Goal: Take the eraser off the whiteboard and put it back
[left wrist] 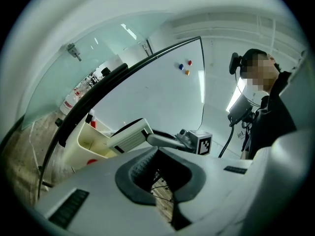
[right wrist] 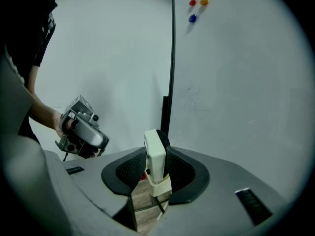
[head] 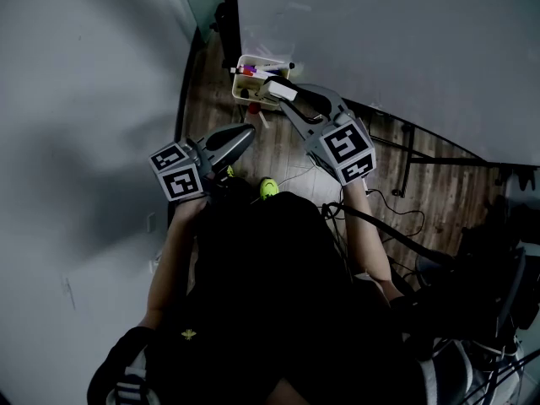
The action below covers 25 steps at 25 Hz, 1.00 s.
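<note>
White plastic eraser (right wrist: 155, 156), a slim rounded block backed with black felt, stands upright, clamped between the ribbed black pads of the right tool (right wrist: 155, 168). It is held in front of the smooth whiteboard (right wrist: 236, 82), near the board's black-framed edge, above a cream tub (head: 244, 96) of markers on the wood-plank floor. The left tool (left wrist: 158, 167) hangs beside it, tips pinched together on nothing. Three small round magnets (right wrist: 192, 2) dot the board's upper corner.
</note>
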Tool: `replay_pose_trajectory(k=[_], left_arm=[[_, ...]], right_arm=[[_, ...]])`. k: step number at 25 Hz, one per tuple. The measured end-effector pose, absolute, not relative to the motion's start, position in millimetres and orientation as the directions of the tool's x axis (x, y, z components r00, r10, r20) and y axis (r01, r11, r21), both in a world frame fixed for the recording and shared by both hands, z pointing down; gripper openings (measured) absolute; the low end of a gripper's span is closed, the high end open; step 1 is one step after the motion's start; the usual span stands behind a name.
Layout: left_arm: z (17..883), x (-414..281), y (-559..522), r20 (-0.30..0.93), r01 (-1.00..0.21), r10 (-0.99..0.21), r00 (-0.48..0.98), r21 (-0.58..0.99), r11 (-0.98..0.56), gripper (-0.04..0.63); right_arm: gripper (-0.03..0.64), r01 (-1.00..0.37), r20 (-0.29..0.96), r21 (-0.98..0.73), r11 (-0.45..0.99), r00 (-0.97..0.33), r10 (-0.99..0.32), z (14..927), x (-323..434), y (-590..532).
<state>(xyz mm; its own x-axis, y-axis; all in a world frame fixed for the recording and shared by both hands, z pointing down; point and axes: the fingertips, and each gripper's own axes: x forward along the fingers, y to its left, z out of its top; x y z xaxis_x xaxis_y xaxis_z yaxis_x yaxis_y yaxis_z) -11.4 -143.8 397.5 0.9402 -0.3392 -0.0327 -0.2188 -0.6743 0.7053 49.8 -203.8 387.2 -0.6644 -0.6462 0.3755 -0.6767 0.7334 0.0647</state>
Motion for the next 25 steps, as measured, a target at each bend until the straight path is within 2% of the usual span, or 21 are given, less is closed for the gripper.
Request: replay_pose_trajectory(k=[25], left_arm=[[402,-2,-142,-0.007,-0.29,-0.384,0.923,0.643,-0.709,0.018]], right_arm=[[0.126,-0.68,0.279,0.1,0.726,-0.682,-0.677,340,62,-164]])
